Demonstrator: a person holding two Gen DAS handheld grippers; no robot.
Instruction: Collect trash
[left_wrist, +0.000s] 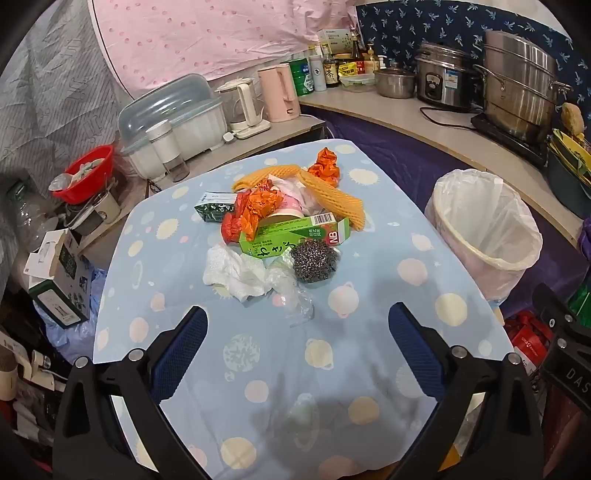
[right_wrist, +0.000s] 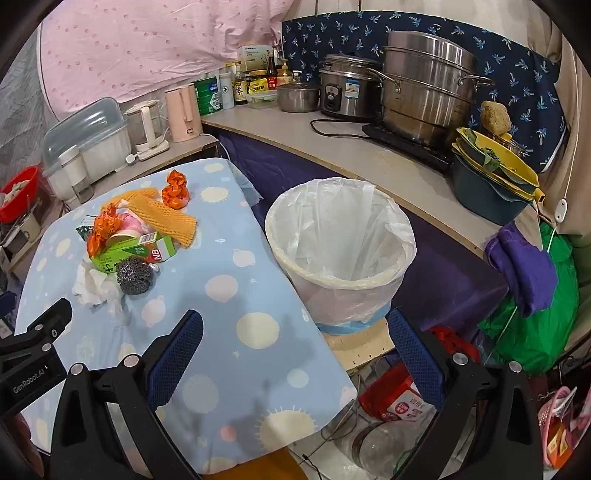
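A heap of trash — green carton (left_wrist: 295, 232), steel scourer (left_wrist: 314, 260), crumpled tissue (left_wrist: 236, 273), orange wrappers (left_wrist: 258, 208) — lies mid-counter (left_wrist: 369, 369) on a blue planet-print cloth. Left tongs (left_wrist: 297, 334) and right tongs (right_wrist: 295, 338) hover spread and empty at the near edge. A white-lined trash bin (right_wrist: 341, 243) stands just right of the counter.

Cramped home kitchen: rice cooker (right_wrist: 345, 94), steamer pot (right_wrist: 428, 85), kettle (left_wrist: 245, 103), sauce bottles (left_wrist: 330, 70) etc. on counter (right_wrist: 332, 147).
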